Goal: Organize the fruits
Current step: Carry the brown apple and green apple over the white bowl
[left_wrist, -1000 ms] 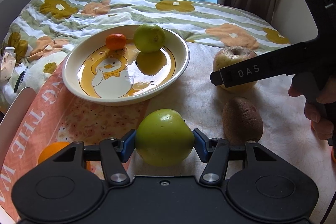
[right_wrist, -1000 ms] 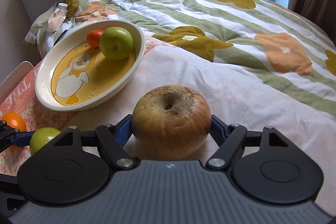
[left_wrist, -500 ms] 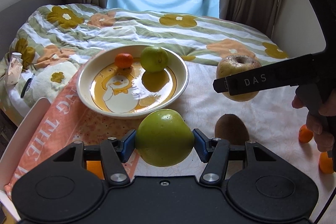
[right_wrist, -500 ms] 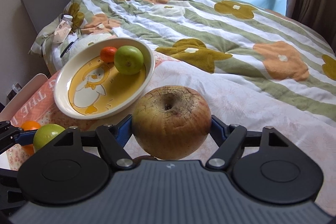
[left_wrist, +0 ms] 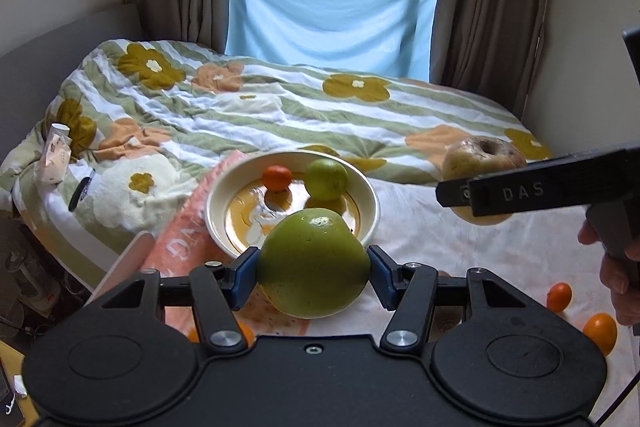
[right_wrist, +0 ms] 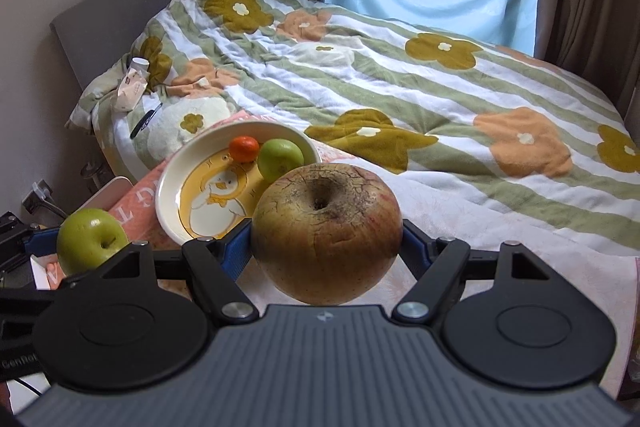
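My left gripper [left_wrist: 314, 273] is shut on a green apple [left_wrist: 314, 263], held in the air in front of the duck-print plate [left_wrist: 224, 187]. In the right wrist view the same green apple [right_wrist: 90, 239] shows at the far left. My right gripper [right_wrist: 326, 247] is shut on a brownish, cracked apple [right_wrist: 326, 233], also lifted off the bed; from the left wrist view this brown apple [left_wrist: 482, 157] hangs at the right behind a black finger. The plate [right_wrist: 172, 187] holds a small mandarin [right_wrist: 244, 148] and a green fruit [right_wrist: 280, 159].
Small oranges [left_wrist: 559, 297] lie on the white cloth at the right, another orange [left_wrist: 244, 333] peeks out under my left gripper. A pink printed cloth [left_wrist: 180, 247] lies under the plate. A flowered quilt [right_wrist: 400, 87] covers the bed. A person's hand [left_wrist: 620, 267] grips the right handle.
Both grippers have risen with their apples, so the plate and bed look farther below. The kiwi near the left gripper has dropped out of sight.
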Demonstrator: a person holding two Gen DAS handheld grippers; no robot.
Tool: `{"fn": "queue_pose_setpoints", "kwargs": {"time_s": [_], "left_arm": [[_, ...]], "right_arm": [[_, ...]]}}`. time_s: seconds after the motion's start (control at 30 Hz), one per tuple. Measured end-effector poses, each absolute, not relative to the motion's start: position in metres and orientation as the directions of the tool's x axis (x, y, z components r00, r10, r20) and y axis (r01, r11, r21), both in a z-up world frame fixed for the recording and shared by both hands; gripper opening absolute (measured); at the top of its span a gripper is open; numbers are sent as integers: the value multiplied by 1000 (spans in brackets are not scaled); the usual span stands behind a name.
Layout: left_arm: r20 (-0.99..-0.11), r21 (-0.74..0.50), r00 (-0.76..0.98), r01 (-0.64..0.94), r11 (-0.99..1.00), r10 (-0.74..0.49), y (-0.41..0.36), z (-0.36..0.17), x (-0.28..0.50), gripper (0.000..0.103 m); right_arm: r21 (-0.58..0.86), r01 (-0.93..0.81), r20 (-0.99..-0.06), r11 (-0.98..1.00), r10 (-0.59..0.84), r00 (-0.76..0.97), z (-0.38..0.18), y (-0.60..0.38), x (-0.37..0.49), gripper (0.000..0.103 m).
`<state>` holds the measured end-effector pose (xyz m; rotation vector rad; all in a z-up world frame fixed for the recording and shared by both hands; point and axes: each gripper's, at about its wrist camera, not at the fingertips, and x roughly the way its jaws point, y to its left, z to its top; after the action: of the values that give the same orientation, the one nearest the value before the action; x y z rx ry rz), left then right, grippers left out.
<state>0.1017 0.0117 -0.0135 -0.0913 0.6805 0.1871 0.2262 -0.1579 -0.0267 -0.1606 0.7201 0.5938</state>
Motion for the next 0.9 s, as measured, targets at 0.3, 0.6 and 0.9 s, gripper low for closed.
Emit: {"fn": "queue_pose_setpoints", "kwargs": {"time_s": [0.3, 0.6, 0.9], "left_arm": [[-618, -17, 781, -127, 992, 89, 54, 8, 107, 62], [-625, 3, 781, 4, 1000, -1, 97, 12, 131, 62], [-645, 17, 759, 125, 992, -85, 135, -5, 176, 62]], "right_arm": [[79, -484, -646, 872, 415, 641, -3, -136, 206, 90], [111, -375, -660, 921, 350, 665, -1, -102, 205, 90], [121, -258, -675, 959, 270, 687, -11, -70, 224, 90]]}}
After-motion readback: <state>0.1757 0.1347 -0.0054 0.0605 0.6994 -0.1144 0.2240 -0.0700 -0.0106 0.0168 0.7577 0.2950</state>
